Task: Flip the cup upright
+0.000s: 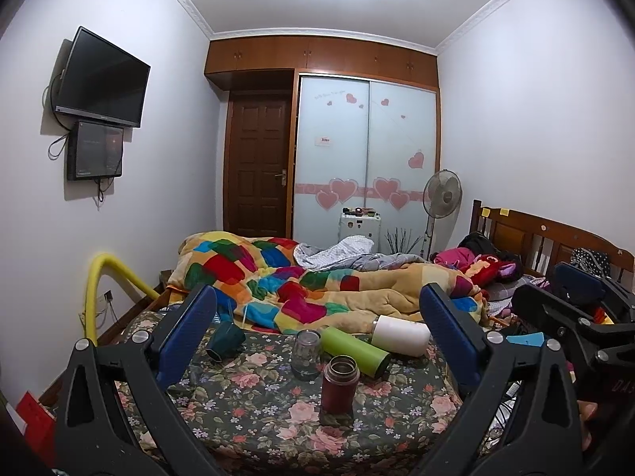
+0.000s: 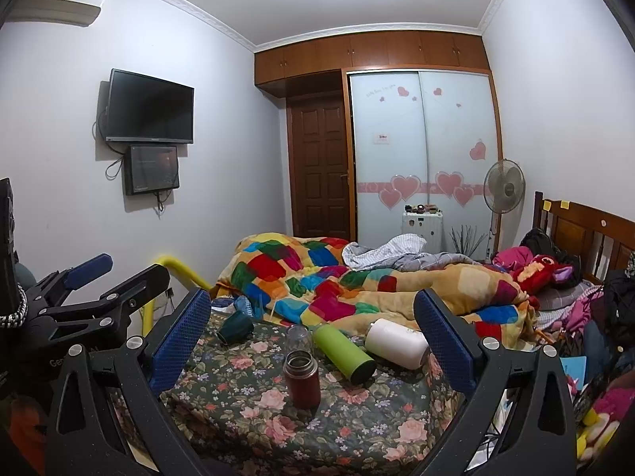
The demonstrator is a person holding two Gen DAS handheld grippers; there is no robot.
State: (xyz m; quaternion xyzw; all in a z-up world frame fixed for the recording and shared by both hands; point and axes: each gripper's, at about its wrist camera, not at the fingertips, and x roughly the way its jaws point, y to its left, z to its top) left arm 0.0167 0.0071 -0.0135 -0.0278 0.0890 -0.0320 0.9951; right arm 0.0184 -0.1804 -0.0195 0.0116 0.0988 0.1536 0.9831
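Observation:
On the floral bedspread (image 1: 246,404) a dark red flask (image 1: 339,384) stands upright and open, nearest me; it also shows in the right wrist view (image 2: 302,379). Behind it a clear glass jar (image 1: 306,354) stands upright. A green bottle (image 1: 354,351) and a white bottle (image 1: 401,335) lie on their sides. A dark teal cup (image 1: 225,340) lies tipped over at the left. My left gripper (image 1: 317,333) is open and empty, held back from the items. My right gripper (image 2: 313,329) is open and empty too.
A rumpled patchwork quilt (image 1: 317,285) covers the bed behind the items. A yellow rail (image 1: 103,285) stands at the bed's left edge. The wooden headboard (image 1: 555,238) and piled clothes are at the right. A fan (image 1: 442,194) and wardrobe stand at the back.

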